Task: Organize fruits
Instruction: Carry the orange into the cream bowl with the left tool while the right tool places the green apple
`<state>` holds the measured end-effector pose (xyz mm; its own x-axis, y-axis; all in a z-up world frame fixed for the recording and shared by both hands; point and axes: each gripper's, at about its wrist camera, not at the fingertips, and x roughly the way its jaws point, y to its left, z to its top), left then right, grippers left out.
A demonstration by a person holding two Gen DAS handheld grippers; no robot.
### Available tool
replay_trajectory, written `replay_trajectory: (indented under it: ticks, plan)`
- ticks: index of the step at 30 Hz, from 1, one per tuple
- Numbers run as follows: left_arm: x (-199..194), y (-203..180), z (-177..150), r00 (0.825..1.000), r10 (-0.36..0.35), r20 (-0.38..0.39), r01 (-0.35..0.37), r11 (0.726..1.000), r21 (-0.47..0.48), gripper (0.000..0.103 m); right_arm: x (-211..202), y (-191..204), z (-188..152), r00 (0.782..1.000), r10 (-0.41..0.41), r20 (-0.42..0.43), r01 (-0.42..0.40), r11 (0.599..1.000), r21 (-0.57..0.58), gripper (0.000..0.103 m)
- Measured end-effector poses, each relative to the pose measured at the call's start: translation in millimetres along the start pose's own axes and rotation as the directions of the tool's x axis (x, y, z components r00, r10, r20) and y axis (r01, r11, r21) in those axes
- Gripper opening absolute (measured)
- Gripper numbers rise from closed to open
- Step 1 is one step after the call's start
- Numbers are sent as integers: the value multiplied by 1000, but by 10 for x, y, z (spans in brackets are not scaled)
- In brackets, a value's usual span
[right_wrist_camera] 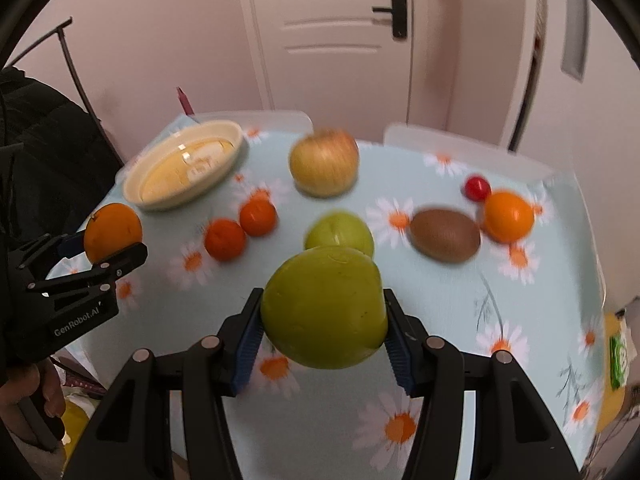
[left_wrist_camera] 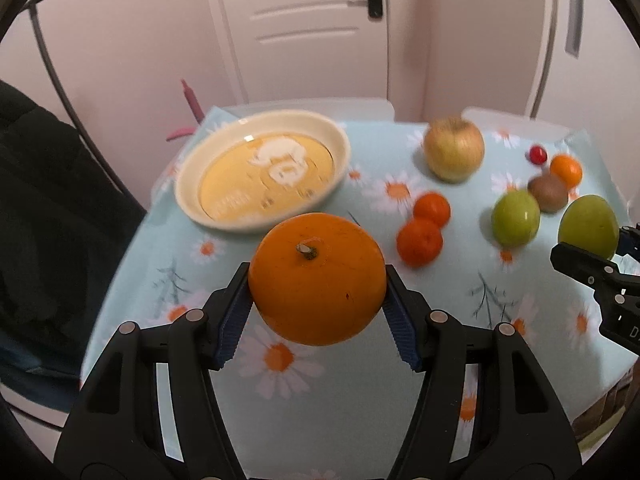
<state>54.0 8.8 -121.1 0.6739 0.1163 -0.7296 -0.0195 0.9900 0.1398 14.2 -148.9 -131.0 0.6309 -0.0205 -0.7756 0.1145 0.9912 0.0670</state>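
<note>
My left gripper [left_wrist_camera: 317, 280] is shut on a large orange [left_wrist_camera: 316, 276] and holds it above the tablecloth, just in front of the cream bowl [left_wrist_camera: 192, 196]. The orange also shows in the right wrist view [right_wrist_camera: 113, 232]. My right gripper [right_wrist_camera: 322, 312] is shut on a green apple [right_wrist_camera: 324, 306], held above the cloth; it also shows in the left wrist view [left_wrist_camera: 588, 226]. On the table lie a second green apple [right_wrist_camera: 340, 230], a yellow-red apple [right_wrist_camera: 324, 168], two tangerines [right_wrist_camera: 224, 240], a kiwi [right_wrist_camera: 445, 235], a small orange [right_wrist_camera: 509, 217] and a red cherry tomato [right_wrist_camera: 477, 188].
The table carries a light blue daisy-print cloth [right_wrist_camera: 420, 320]. A white door [right_wrist_camera: 340, 20] and pink wall stand behind it. Dark clothing [left_wrist_camera: 40, 200] hangs at the left. Two white chair backs [right_wrist_camera: 460, 144] sit at the far edge.
</note>
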Motion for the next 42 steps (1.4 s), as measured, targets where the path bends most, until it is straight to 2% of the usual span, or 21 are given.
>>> replay_trajectory:
  ticks: [8,14,22,30,37,42]
  plan:
    - [-186,360,356,999,25,49,-23,999,-43,67,-125,272,497,999,39,38,-37,998,-49,51]
    - [-81,663,623,998,31,58,-29,999,-37,67,-26,533,845,997,58,44,-55,997,-57,51]
    - [259,1011,915,999,12,46,-11,1000,-11,67,313,835,1240,998,62,21,-62,997,-40,51]
    - [759,1259,1154,999,-30,15,30,999,28,67,701,1092,1576,999,43,9,-43,999,-5,51]
    - [1211,1259,1216,997,-70,-27,72,995,73,67,1032,1204,1744,1000,14,-17,-13,1000,25,51]
    - [1446,1112,1221,992,-113,-57,119,986,120,67,1222,1179,1779,999,-6,-43,9,998,58,51]
